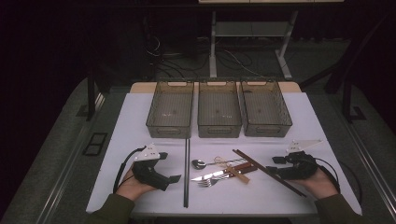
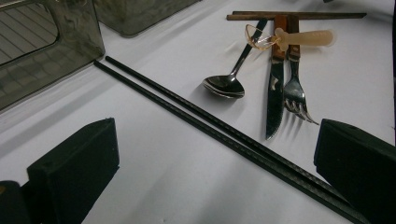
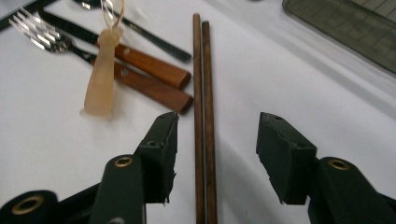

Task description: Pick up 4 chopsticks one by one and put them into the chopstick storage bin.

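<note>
1. The right gripper (image 3: 215, 158) stands with its jaws apart over the brown chopsticks (image 3: 204, 116); the pair runs up between the pads, nearer the left one, and neither pad presses on it.
2. The brown chopsticks (image 1: 268, 171) lie slanted on the white table (image 1: 140, 121), on its right half, just beside the wooden-handled knife (image 3: 140, 60) and fork (image 3: 93, 58).
3. The left gripper (image 2: 210, 172) is also spread wide, holding nothing, with the black chopsticks (image 2: 224, 133) crossing the table ahead of it.
4. Three bins (image 1: 219, 114) sit along the far edge.
</note>
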Available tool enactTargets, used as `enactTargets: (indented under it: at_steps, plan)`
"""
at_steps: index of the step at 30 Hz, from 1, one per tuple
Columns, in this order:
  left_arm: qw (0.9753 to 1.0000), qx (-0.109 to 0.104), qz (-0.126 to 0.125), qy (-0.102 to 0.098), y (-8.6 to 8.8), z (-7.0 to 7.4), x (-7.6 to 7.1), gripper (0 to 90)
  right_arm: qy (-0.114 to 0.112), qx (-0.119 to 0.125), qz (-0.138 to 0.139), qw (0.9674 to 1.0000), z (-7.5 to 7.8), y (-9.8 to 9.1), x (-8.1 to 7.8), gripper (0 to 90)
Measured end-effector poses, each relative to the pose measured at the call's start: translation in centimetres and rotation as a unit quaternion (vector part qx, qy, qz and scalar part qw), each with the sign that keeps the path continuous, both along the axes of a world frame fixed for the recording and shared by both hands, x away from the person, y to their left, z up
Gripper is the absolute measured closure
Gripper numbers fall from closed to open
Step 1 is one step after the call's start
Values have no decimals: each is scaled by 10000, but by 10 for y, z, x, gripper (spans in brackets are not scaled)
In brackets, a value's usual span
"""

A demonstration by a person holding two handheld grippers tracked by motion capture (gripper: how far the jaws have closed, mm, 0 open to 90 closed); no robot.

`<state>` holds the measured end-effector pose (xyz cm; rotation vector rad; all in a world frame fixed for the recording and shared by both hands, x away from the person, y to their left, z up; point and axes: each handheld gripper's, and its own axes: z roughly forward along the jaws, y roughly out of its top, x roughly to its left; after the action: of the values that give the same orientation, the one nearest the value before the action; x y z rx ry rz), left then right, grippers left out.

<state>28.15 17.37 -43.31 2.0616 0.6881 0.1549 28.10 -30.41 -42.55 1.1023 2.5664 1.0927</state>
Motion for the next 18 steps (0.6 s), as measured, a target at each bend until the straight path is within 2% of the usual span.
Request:
enactTargets:
  at_steps: [5,10,13,18]
  plan:
    - [10000,12,-17,-12,0,0,0,0,130,-44,73,9999,0,-2,-6,572]
    - [10000,6,-9,-15,0,0,0,0,136,-287,148,9994,-2,-1,-8,730]
    - [10000,16,-18,-15,0,0,0,0,235,-376,154,9989,-4,0,-7,771]
    - [10000,19,-18,-27,0,0,0,0,282,-489,155,9983,-6,0,-6,789]
